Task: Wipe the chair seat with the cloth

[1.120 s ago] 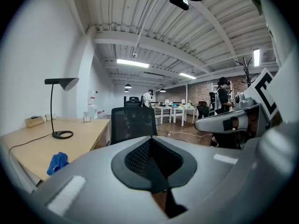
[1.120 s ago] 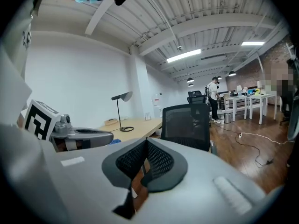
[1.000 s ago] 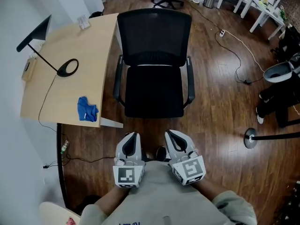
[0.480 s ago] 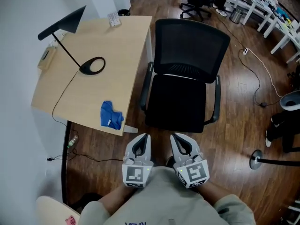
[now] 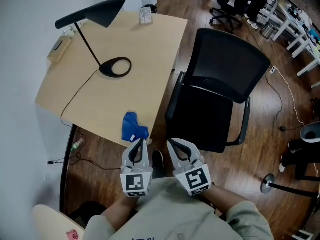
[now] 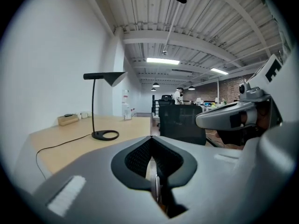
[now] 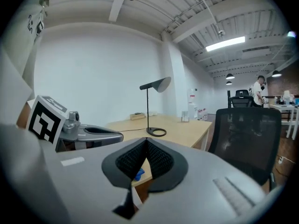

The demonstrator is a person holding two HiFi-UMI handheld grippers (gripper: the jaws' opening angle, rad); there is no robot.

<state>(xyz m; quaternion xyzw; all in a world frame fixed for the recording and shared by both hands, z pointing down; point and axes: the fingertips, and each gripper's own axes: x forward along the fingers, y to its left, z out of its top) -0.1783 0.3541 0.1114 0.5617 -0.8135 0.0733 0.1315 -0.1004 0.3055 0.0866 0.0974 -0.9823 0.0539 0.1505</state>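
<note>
A crumpled blue cloth (image 5: 134, 126) lies on the wooden desk (image 5: 115, 99) near its front corner. The black office chair (image 5: 225, 69) stands right of the desk, its seat (image 5: 205, 121) bare. My left gripper (image 5: 138, 141) is shut and empty, its tip just in front of the cloth. Beside it, my right gripper (image 5: 169, 142) is shut and empty, in front of the gap between desk and chair. In the right gripper view the cloth (image 7: 139, 174) peeks through behind the closed right gripper (image 7: 145, 142). The left gripper (image 6: 150, 141) points over the desk in its own view.
A black desk lamp (image 5: 100, 19) with a ring base (image 5: 115, 66) and a trailing cable stands on the desk, with a small box (image 5: 60, 46) at the far left. White tables (image 5: 295, 19) and another chair (image 5: 235, 1) stand behind. A stanchion base (image 5: 268, 183) sits on the floor at right.
Both grippers have moved left together, from in front of the chair to the desk corner by the cloth. Both stay shut.
</note>
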